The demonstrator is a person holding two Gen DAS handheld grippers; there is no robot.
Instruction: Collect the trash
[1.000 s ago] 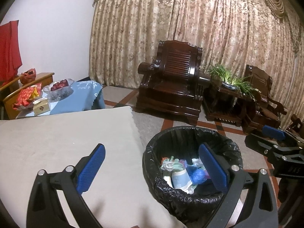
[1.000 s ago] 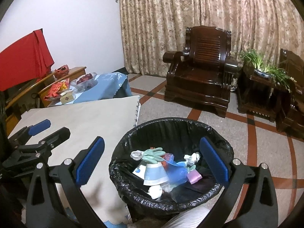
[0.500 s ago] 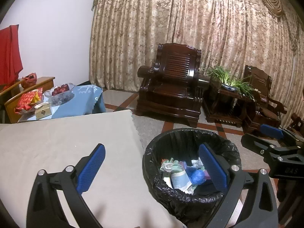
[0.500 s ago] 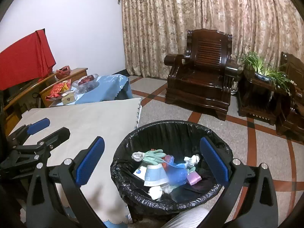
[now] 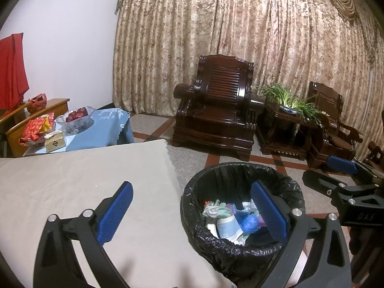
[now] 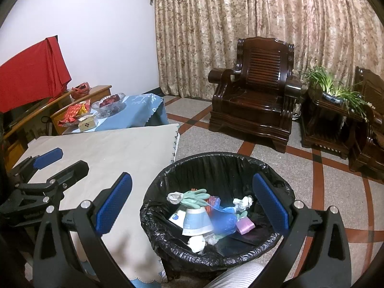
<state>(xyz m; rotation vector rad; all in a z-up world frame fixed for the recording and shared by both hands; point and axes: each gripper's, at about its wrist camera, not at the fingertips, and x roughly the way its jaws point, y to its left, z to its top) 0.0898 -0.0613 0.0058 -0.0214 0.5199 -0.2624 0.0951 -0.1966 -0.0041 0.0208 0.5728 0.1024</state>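
While jaws gape empty | trash (image 6: 199,218) lies below, inside bin (image 6: 182,168)

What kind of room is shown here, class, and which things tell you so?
Most likely a home living room: a carved wooden armchair stands before floor-length patterned curtains, with a potted plant on a side table beside it.

Hidden, cropped and unclear parts of a living-room trash scene

The round bin lined with a black plastic bag (image 5: 242,247) has its base hidden; its near rim is partly covered by a blue-padded black gripper finger (image 5: 268,210). A blurred blue wrapper (image 6: 222,218) among the trash cannot be identified. The ribbed pale tube (image 6: 230,278) is cut off by the bottom edge. The red cloth (image 5: 10,69) is cropped at left.
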